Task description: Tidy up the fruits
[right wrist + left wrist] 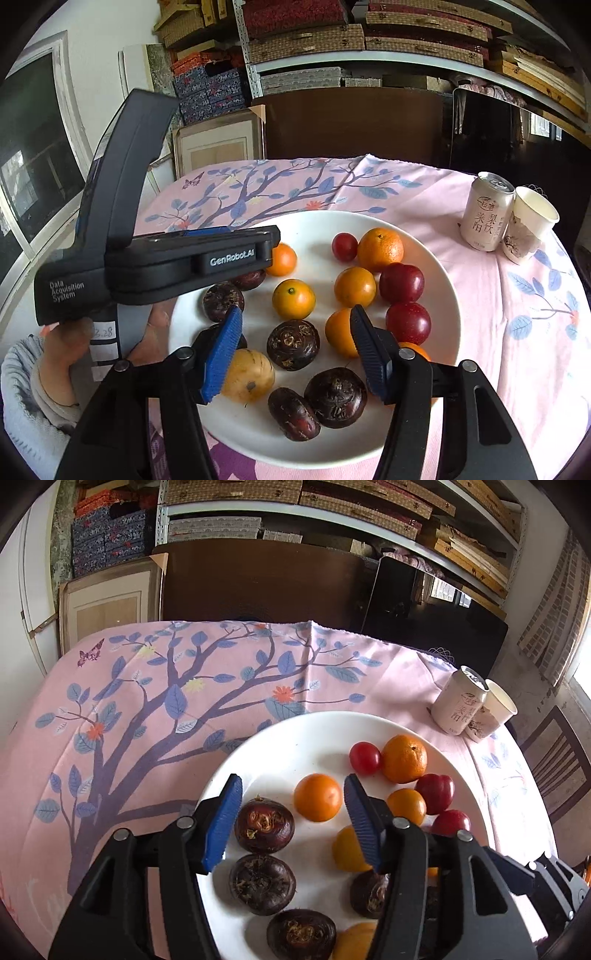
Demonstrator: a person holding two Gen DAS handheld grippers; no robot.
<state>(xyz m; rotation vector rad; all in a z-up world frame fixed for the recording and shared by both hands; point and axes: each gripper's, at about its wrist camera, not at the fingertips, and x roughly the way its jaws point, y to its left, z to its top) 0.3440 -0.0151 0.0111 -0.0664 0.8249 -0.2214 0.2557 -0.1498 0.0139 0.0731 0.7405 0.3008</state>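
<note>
A white plate holds several small oranges, red plums, dark brown water chestnuts and a pale yellow fruit. My left gripper is open and empty over the plate's left part, a chestnut and an orange between its fingers. It also shows in the right wrist view, lying across the plate's left side. My right gripper is open and empty above the plate's near part, around a chestnut.
A drink can and a paper cup stand at the table's right. A pink tablecloth with a tree print covers the table. Dark chair backs and shelves of boxes stand behind.
</note>
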